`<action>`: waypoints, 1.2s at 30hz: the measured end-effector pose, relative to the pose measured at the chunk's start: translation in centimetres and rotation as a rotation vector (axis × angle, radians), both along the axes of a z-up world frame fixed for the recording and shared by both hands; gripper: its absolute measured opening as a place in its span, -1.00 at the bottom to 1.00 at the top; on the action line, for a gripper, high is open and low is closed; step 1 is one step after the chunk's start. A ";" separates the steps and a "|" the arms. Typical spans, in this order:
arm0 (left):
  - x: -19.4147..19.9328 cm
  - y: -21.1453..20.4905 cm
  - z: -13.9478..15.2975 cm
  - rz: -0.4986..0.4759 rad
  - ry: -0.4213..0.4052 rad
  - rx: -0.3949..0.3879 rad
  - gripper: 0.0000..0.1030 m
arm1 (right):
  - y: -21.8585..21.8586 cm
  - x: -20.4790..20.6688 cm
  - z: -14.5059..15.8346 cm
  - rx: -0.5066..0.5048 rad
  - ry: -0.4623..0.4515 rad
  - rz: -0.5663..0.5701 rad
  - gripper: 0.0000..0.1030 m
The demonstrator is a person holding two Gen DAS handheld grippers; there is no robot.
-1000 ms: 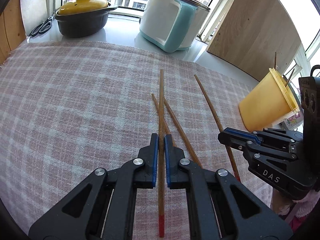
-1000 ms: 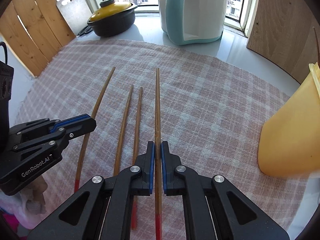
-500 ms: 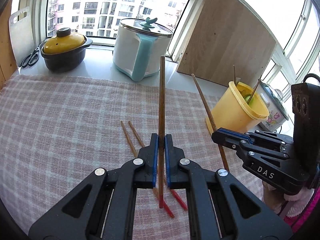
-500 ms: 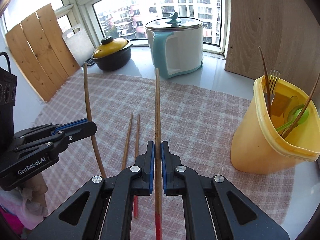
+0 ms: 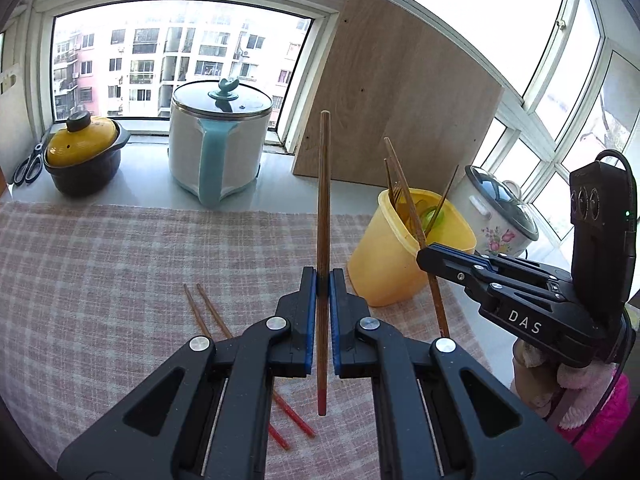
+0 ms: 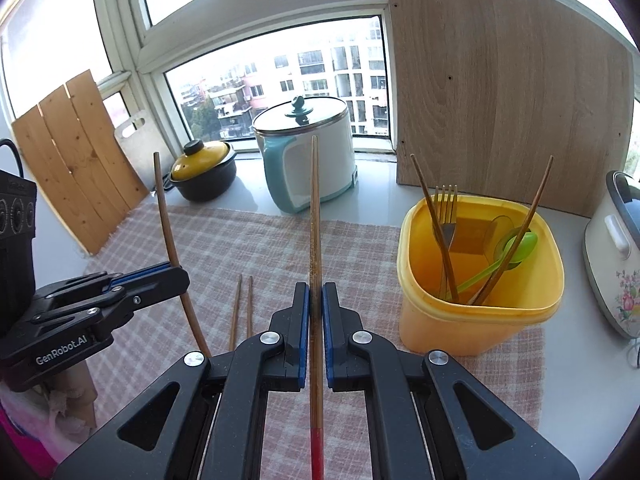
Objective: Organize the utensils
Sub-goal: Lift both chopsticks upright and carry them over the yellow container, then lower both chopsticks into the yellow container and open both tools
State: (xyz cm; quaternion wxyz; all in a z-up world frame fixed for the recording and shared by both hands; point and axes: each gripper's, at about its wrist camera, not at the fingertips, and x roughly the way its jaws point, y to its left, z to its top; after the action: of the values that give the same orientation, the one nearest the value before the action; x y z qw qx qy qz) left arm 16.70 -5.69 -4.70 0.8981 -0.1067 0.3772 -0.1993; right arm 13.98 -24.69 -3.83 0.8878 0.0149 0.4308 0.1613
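Note:
My left gripper [image 5: 322,276] is shut on a red-tipped wooden chopstick [image 5: 323,200], held off the checked cloth and pointing up and away. To its right my right gripper [image 5: 425,255] clamps a second chopstick [image 5: 411,212] in front of the yellow utensil holder [image 5: 380,268]. The right wrist view has the right gripper [image 6: 315,290] shut on its chopstick [image 6: 314,216], with the left gripper [image 6: 181,276] and its bent-looking chopstick [image 6: 166,216] at the left. Two more chopsticks [image 6: 240,308] lie side by side on the cloth. The holder [image 6: 480,324] contains a fork, a green spoon and chopsticks.
A white and teal lidded pot [image 5: 218,140] and a black pot with a yellow lid [image 5: 82,160] stand by the window, scissors [image 5: 28,164] beside them. A wooden board [image 5: 396,120] leans behind the holder. A floral cooker [image 5: 504,216] sits at the far right.
Both grippers have risen from the cloth, each lifting its chopstick clear. The views have tilted up and the yellow holder has come closer; two chopsticks stay lying on the cloth.

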 end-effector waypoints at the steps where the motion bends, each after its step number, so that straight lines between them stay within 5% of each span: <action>1: 0.0 -0.2 0.4 -0.005 -0.008 -0.002 -0.92 | -0.4 0.0 0.3 0.002 -0.008 -0.008 -0.90; 36: 7.1 -11.4 8.0 -0.067 -0.148 -0.041 -0.92 | -11.3 4.9 5.1 0.027 -0.172 -0.173 -0.90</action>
State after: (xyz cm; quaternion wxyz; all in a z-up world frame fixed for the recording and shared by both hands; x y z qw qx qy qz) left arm 23.81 -17.12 3.26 0.9140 -0.0975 0.3090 -0.2442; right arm 18.85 -36.01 1.26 0.9318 0.0502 0.3480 0.0906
